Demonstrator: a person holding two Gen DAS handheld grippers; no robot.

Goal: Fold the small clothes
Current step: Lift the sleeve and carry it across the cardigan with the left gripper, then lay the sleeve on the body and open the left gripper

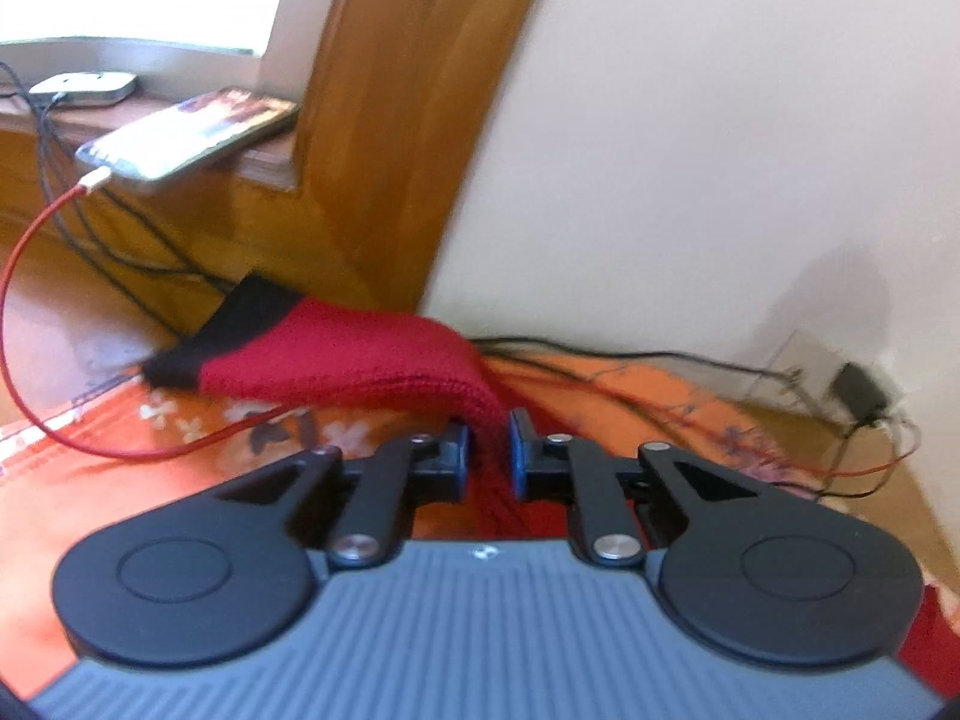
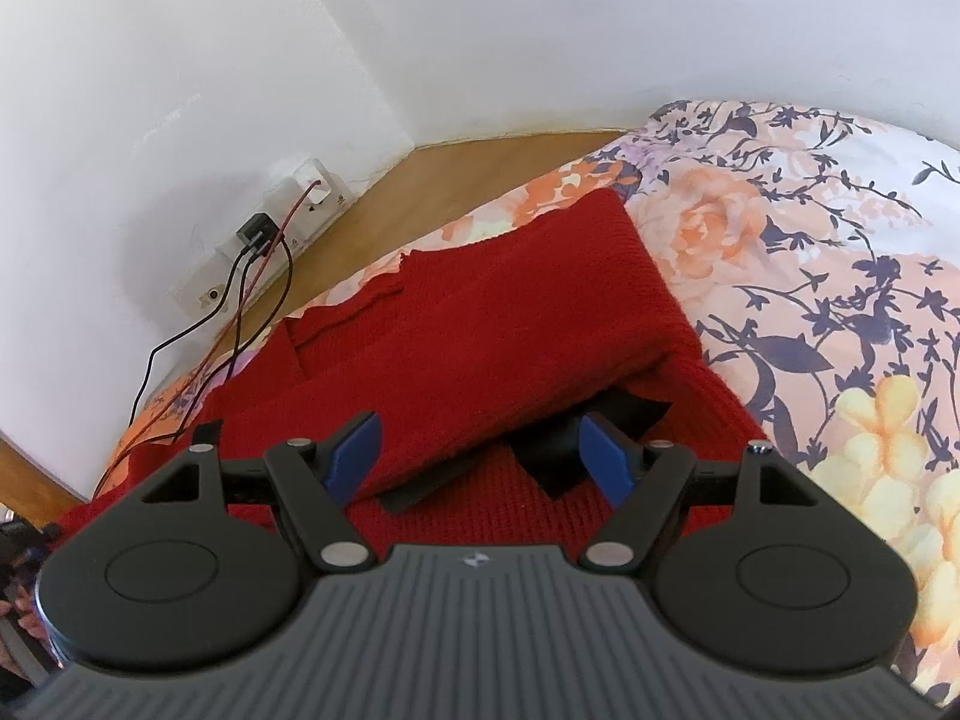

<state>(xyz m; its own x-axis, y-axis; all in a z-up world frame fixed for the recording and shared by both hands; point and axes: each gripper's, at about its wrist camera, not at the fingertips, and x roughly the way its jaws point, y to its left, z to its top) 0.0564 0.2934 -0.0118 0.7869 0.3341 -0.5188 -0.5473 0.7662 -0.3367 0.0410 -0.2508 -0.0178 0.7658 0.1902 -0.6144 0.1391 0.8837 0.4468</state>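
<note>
- Left wrist view: my left gripper (image 1: 489,441) is clamped on a fold of the red knit garment (image 1: 354,354); the blue pads (image 1: 517,450) pinch the cloth between them.
- The held piece is lifted off the floral bedsheet (image 1: 120,480) and stretches away to the left, ending in a black cuff (image 1: 222,330) near the sheet's far edge.
- Picture is blurred here; I cannot read the knit in detail.
- Behind: a wooden frame (image 1: 396,138), a sill with a phone (image 1: 192,132) on a red cable (image 1: 24,276), and a white wall (image 1: 720,120) with a dark plug (image 1: 858,390) low on it.
- Right wrist view: my right gripper (image 2: 480,456) stands wide apart, holding nothing, low over the garment (image 2: 480,324).
- The garment lies on the bedsheet (image 2: 810,252) with a sleeve folded across the body; black trim (image 2: 624,414) shows under the fold's near edge, between the fingers.
- Left blue pad (image 2: 354,456) sits just at the folded edge; I cannot tell whether it touches.
- Wall sockets (image 2: 300,204) with cables sit past the bed's corner.
</note>
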